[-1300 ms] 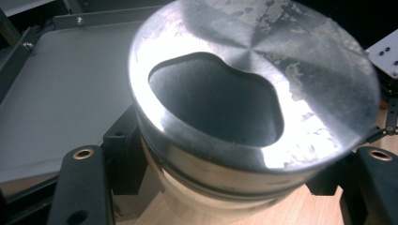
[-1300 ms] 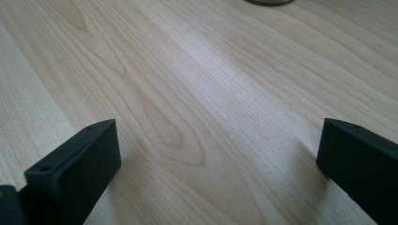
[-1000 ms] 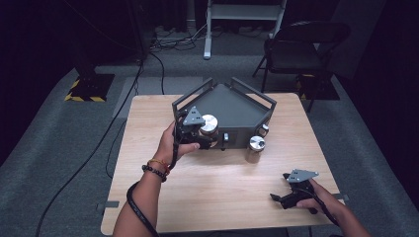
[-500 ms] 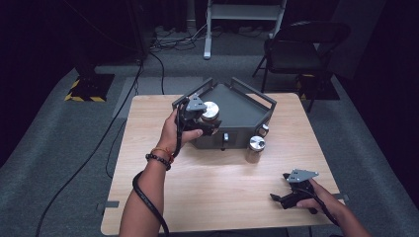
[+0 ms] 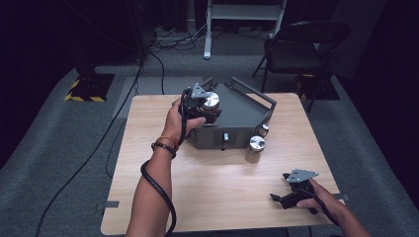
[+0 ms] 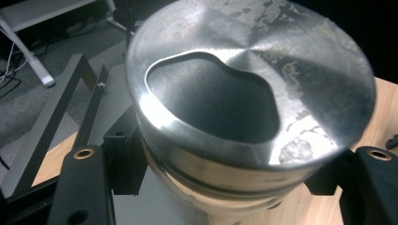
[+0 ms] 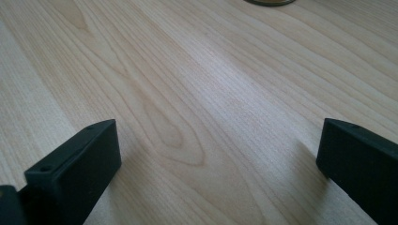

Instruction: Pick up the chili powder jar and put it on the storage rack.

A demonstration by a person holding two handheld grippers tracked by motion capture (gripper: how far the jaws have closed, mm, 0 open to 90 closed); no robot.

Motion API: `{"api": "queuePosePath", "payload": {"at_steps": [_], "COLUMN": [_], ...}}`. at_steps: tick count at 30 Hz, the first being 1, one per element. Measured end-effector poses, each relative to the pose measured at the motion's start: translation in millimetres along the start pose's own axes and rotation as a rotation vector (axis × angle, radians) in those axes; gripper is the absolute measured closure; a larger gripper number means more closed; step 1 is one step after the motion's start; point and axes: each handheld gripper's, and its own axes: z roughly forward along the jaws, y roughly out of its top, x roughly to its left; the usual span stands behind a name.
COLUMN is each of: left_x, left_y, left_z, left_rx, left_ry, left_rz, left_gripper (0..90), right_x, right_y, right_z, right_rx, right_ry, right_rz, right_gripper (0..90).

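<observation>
A shiny metal piston with a recessed crown is held above the dark grey metal tray, and my left gripper is shut on its sides. Its black jaws press on the piston from both sides in the left gripper view. A second piston stands upright on the wooden table, just in front of the tray's right corner. My right gripper rests low over the table near its front right edge, jaws wide apart with bare wood between them.
The tray has raised rail handles along its far sides. A black cable trails along the left forearm. A dark chair and a white stand are on the carpet beyond the table.
My left hand has carried the piston up and toward the far side, from the tray's front edge to over its left part. The right hand has kept still.
</observation>
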Motion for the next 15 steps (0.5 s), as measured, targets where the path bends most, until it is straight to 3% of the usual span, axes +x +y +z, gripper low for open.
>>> {"api": "queuePosePath", "payload": {"at_steps": [3,6,15], "left_x": [1.3,0.9,5.1], "left_y": [-1.7,-0.2,-5.0], "left_z": [8.6,16.3,26.8], "left_rx": [0.007,0.028,0.030], "left_ry": [0.014,0.029,0.057], "left_rz": [-0.023,-0.021,-0.062], "left_gripper": [31.1,31.1,31.1], "right_x": [-0.1,-0.1,-0.1], "right_y": [0.0,0.0,0.0], "right_z": [0.0,0.1,0.0], "right_rx": [0.000,0.000,0.000], "right_ry": [0.000,0.000,0.000], "right_rz": [-0.001,-0.001,-0.001], "right_gripper": [0.0,0.0,0.0]}}
